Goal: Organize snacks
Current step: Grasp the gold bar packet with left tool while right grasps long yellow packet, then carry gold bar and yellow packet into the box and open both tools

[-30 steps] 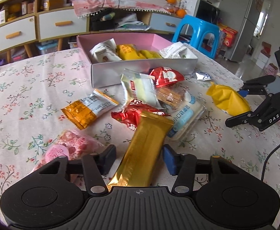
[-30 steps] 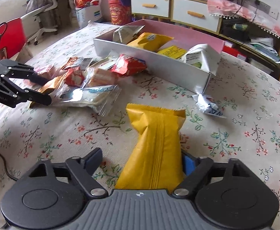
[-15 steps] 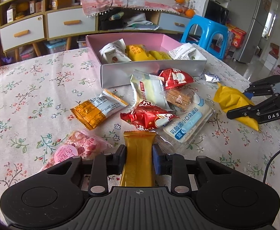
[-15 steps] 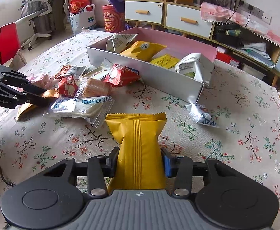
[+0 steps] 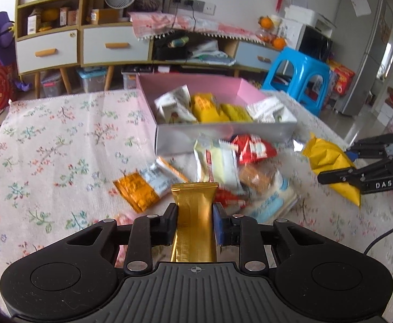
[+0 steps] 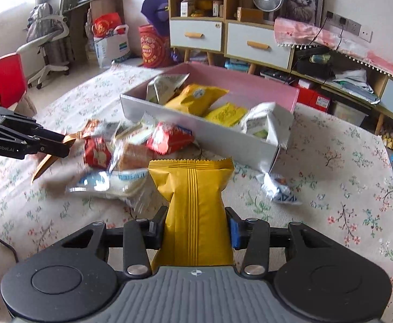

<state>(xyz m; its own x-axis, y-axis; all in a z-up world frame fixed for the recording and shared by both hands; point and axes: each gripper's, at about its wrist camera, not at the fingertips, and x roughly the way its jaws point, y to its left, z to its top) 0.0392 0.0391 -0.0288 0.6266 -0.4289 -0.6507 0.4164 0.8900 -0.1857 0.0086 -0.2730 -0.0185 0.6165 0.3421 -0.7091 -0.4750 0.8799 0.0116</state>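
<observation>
My left gripper [image 5: 195, 223] is shut on a long gold packet [image 5: 193, 202], which sticks up off the flowered tablecloth in front of a heap of loose snacks [image 5: 234, 167]. My right gripper [image 6: 196, 226] is shut on a wide yellow packet [image 6: 193, 183], also raised. A pink-lined box [image 5: 223, 134] with grey outer walls stands behind the heap and holds several white and yellow packets. In the right wrist view the left gripper [image 6: 62, 142] shows at the left edge with the gold packet [image 6: 45, 164] hanging from it. The box [image 6: 223, 140] lies straight ahead there.
An orange-and-white packet [image 5: 142, 188] lies left of the heap; a small silver packet [image 6: 280, 191] lies to the right of the box's near corner. A blue stool [image 5: 301, 78] and drawer cabinets [image 5: 102, 45] stand beyond the table. A black cable [image 5: 385, 237] trails at right.
Both grippers went from open around their packets to shut on them. The gold and the yellow packet have since come up off the cloth, and both views have tipped upward a little.
</observation>
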